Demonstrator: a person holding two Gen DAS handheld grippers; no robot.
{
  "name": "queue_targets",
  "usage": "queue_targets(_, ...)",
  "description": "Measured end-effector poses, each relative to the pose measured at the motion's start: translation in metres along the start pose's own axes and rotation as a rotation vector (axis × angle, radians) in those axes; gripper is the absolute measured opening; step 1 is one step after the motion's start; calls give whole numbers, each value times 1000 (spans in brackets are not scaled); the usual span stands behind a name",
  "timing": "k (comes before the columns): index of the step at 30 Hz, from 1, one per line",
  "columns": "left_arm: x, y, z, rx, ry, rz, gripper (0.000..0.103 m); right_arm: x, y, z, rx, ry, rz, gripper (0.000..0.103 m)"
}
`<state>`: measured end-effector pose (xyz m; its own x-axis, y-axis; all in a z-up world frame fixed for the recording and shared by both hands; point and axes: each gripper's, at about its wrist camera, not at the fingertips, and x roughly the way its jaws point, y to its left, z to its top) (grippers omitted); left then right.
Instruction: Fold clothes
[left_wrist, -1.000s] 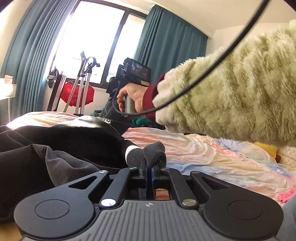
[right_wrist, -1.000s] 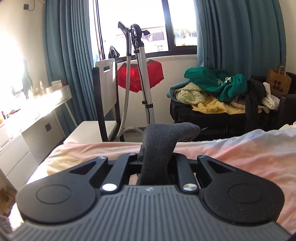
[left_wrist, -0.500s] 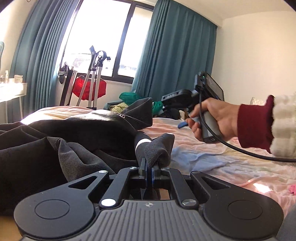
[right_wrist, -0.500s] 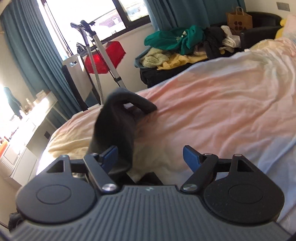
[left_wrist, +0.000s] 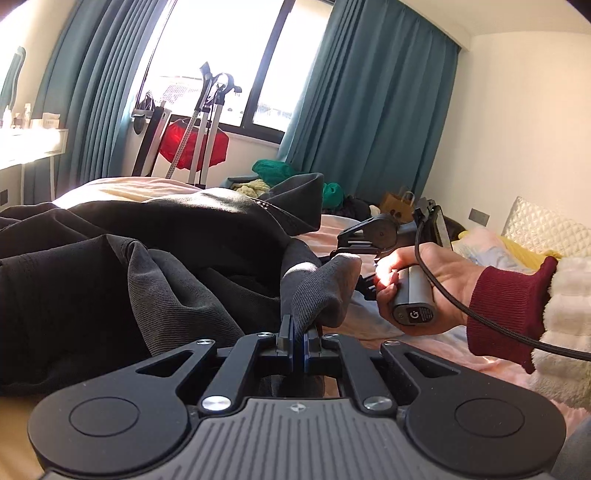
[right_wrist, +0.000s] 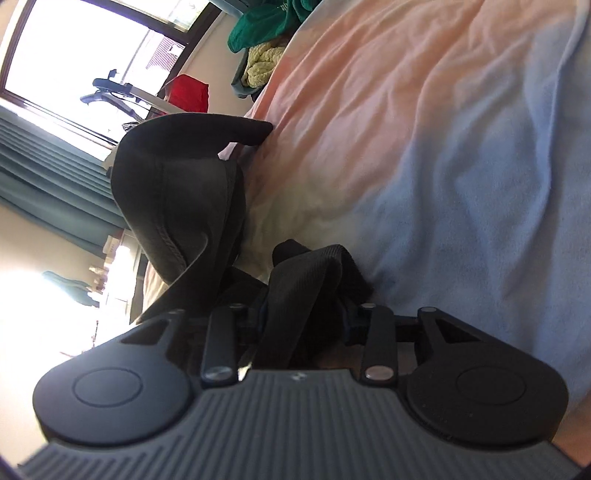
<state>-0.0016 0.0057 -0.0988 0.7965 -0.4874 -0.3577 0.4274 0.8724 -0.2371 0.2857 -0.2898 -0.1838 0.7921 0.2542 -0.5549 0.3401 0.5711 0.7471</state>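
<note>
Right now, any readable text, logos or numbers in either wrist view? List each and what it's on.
"G": a round logo on the butt end of the gripper handle held in the right hand.
Small print beside that logo: too small to read.
Dark marks on the paper bag by the curtain: shapes only, no legible words.
Right wrist view: no text visible.

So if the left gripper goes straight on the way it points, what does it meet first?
Probably the bunched dark grey garment that the left gripper is shut on; beyond that fold, the right hand, though depth is unclear.
</note>
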Motion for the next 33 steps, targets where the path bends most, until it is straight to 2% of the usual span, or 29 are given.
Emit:
queue_targets(3, 8, 0, 0, 16, 12, -19, 6, -1, 8, -1, -55, -41, -41, 9)
queue_targets(6, 8, 0, 3, 12, 21, -59, 6, -17, 13, 1, -92, -88, -64, 8)
queue_targets(9, 6, 1, 5, -29, 48, -140, 10, -53, 15, 13, -136, -172, -68, 8)
queue_targets(14, -3, -14, 4, 24, 45, -216, 32, -134, 13, 31, -216, -349, -76, 8)
queue_targets(15, -4, -16, 4, 27, 47, -238, 34, -152, 8, 34, -219, -387, -83, 8)
queue_targets(17, -7, -19, 3, 29, 58, -273, 50, -189, -2, 40, -222, -462, -96, 8)
queue_targets(21, -7, -22, 1, 5, 99, -280, 56, -246, -51, 46, -125, -534, -107, 8)
queue_targets(23, -7, -20, 2, -26, 129, -273, 60, -258, -79, 45, -94, -528, -143, 9)
queue_targets(24, -7, -17, 3, -57, 143, -257, 61, -259, -97, 46, -51, -498, -149, 9)
queue_targets(26, -7, -6, 3, -137, 166, -218, 64, -253, -141, 49, 156, -377, -93, 9)
queue_targets(29, -11, 15, 5, -269, 191, -137, 67, -245, -186, 42, 378, -267, -28, 11)
queue_targets(33, -25, 57, 9, -511, 180, -23, 77, -243, -208, 35, 499, -241, 60, 13)
